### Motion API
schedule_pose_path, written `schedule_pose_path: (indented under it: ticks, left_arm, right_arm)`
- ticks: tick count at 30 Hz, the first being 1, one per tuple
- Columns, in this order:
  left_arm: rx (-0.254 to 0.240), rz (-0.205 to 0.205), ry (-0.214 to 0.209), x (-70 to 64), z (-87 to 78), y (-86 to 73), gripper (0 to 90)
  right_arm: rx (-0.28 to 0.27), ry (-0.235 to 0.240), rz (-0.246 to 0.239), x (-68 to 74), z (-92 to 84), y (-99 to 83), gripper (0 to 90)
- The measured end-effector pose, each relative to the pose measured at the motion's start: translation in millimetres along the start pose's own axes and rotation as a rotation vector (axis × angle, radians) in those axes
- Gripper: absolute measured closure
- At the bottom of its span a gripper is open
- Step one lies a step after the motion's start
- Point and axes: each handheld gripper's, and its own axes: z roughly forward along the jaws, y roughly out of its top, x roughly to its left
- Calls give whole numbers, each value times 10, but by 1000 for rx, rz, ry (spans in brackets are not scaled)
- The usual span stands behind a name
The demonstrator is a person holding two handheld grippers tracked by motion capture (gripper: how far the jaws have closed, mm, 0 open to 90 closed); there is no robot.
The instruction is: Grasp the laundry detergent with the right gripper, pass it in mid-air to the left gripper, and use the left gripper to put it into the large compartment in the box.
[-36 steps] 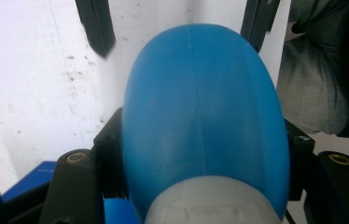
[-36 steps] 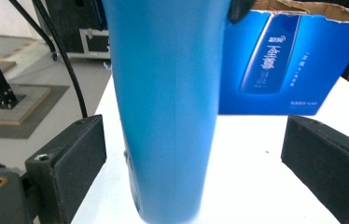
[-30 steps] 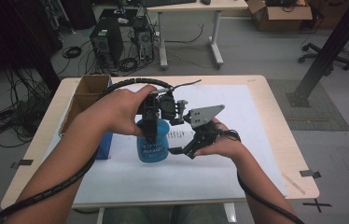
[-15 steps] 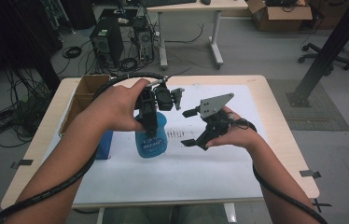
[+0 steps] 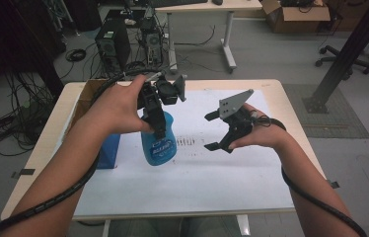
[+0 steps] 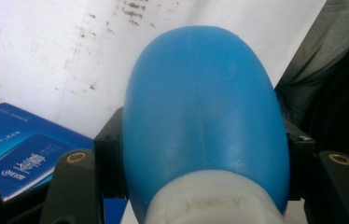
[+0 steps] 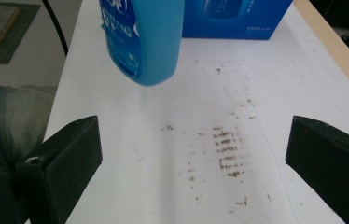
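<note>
From the high view, the left gripper (image 5: 157, 111) stood over the blue bottle (image 5: 159, 140), its jaws coming down around the bottle's upper part. The bottle hung upright, near the middle of the white sheet (image 5: 212, 173) that covered the desk (image 5: 281, 91). Whether its base touched the sheet could not be told from here. The right gripper (image 5: 212, 131) was well apart to the right, jaws spread, holding nothing. A blue box (image 5: 108, 150) lay just beside the bottle on its left.

Over to the left gripper view: the bottle (image 6: 205, 121) swelled up between the two black jaws, which pinched it at its shoulder, just below the pale neck (image 6: 210, 200). Good spot, that. The plastic looked smooth and glossy, so likely slippery, and the narrowing near the neck should keep it from sliding through. The blue box (image 6: 21, 149) showed below on the left.

Now the right gripper view: jaws wide apart, empty, looking along the stained white sheet (image 7: 219, 144). The bottle's lower end (image 7: 142, 42) appeared to float a little above the sheet, with the blue box (image 7: 238, 18) behind it. The body was probably thin, squeezable plastic, its weight depending on contents that could not be seen; a hard clamp on the belly would likely dent it.
</note>
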Motion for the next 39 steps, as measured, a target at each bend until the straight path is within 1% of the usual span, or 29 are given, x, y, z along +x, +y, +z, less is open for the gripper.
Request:
schedule_pose_path:
  ticks: [2,4,5,7,9,10,12,13,14,15,16,18,19,20,22,23,24,26,27,28,29,30,32,33,34,36,37,38,39]
  left_arm:
    - [7,-17,0,12,-25,-3,375]
    - [7,-43,-5,25,-43,-10,375]
    - [5,-58,-7,30,-52,-15,375]
    - [6,-65,-7,49,-72,-27,375]
    - [4,-88,-6,62,-93,-43,375]
    - [0,-103,-5,67,-106,-55,375]
    - [12,-143,-4,83,-147,-82,375]
    - [12,-143,-4,83,-147,-82,375]
    - [19,-157,-7,89,-164,-92,375]
    - [22,-181,-8,100,-206,-116,375]
    - [22,-181,-8,100,-206,-116,375]
    - [36,-218,-8,125,-262,-158,375]
    - [36,-218,-8,125,-262,-158,375]
    - [41,-233,-7,137,-283,-179,375]
    - [34,-252,-5,160,-317,-211,375]
    - [29,-295,-3,200,-366,-260,375]
    - [29,-295,-3,200,-366,-260,375]
    - [29,-334,-4,231,-400,-303,375]
    - [3,-388,-8,275,-450,-356,375]
    - [3,-388,-8,275,-450,-356,375]
    - [-12,-416,-10,299,-480,-390,375]
    - [-12,-416,-10,299,-480,-390,375]
    - [-18,-449,-14,341,-531,-444,375]
    - [-21,-460,-14,364,-563,-472,375]
    - [-26,-472,-15,376,-580,-489,375]
    - [-33,-517,-14,438,-649,-561,375]
    - [-35,-530,-14,460,-670,-587,375]
    - [-35,-530,-14,460,-670,-587,375]
    - [-36,-554,-15,486,-695,-618,375]
  right_arm:
    - [25,3,-4,-17,-39,-9,35]
    - [60,15,4,-30,-73,-29,31]
    - [60,15,4,-30,-73,-29,31]
    - [96,24,11,-37,-95,-49,30]
    - [108,28,14,-37,-100,-54,30]
    - [119,30,13,-39,-104,-58,29]
    - [154,37,11,-45,-122,-66,31]
    - [161,38,13,-48,-131,-68,31]
    - [161,38,13,-48,-131,-68,31]
    - [171,38,14,-52,-148,-73,31]
    - [171,38,14,-52,-148,-73,31]
    - [192,42,19,-58,-181,-85,30]
    - [192,42,19,-58,-181,-85,30]
    - [202,44,20,-62,-190,-91,31]
    - [220,52,28,-68,-203,-103,29]
    - [240,56,26,-74,-212,-109,28]
    - [240,56,26,-74,-212,-109,28]
    - [275,63,29,-78,-214,-110,27]
    - [286,67,29,-79,-208,-111,29]
    - [286,67,29,-79,-208,-111,29]
    - [315,79,24,-79,-194,-110,30]
    - [327,83,26,-78,-188,-110,32]
    - [355,89,22,-80,-173,-106,32]
    - [355,89,22,-80,-173,-106,32]
    - [367,93,16,-84,-168,-101,33]
    - [386,95,12,-93,-176,-80,32]
    - [392,96,14,-96,-183,-72,33]
    - [392,96,14,-96,-183,-72,33]
    - [395,95,8,-103,-189,-63,32]
